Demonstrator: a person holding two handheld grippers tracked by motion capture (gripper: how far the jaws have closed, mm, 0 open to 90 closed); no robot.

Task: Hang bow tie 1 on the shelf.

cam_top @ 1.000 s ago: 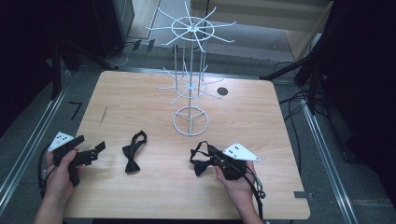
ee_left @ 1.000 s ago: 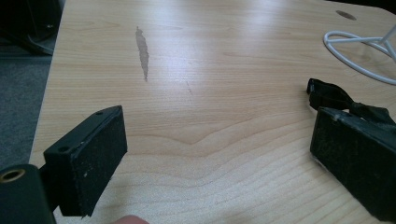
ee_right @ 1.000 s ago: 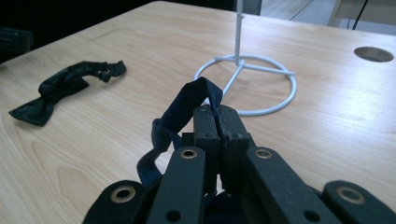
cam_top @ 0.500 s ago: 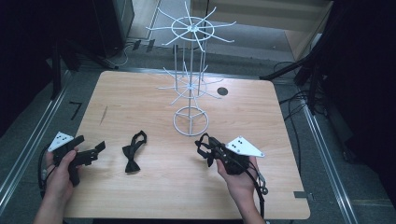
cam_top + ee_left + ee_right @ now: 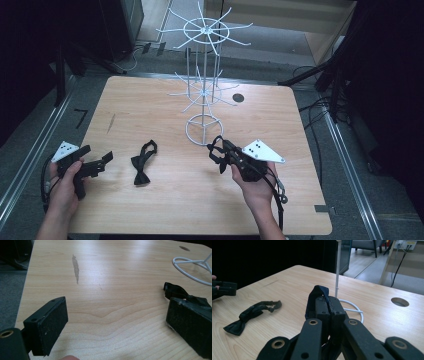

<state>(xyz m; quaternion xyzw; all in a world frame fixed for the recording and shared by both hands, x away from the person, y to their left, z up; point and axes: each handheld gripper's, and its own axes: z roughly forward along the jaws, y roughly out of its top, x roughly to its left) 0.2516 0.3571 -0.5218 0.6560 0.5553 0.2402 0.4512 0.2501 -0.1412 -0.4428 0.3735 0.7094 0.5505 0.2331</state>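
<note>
The worktop (image 5: pixel 150 110) is pale wood-grain laminate with rounded corners, a round cable hole (image 5: pixel 238 98) near its far edge and a dull grey smear (image 5: pixel 75 268) on its left part. It stands on grey carpet with metal rails along both sides; cables trail on the floor to the right, and the far side of the room is dark except for a lit strip of pale floor.

A white wire display stand (image 5: pixel 204 90) rises from a ring base at the middle of the worktop, with two tiers of radiating hooks.

The right gripper (image 5: pixel 223 150) is held just in front of that base, lifted off the surface, its jaws pressed together on a dark bow tie (image 5: pixel 318 293); a loop of its strap arches over the jaw tips in the right gripper view, and the rest seems to hang below them, though the cloth is hard to make out against the black gripper.

A second bow tie (image 5: pixel 142 162) lies flat on the worktop between the two hands. The left gripper (image 5: pixel 96 160) sits low at the near left edge, jaws wide apart with nothing between them, pointing toward the lying tie.
</note>
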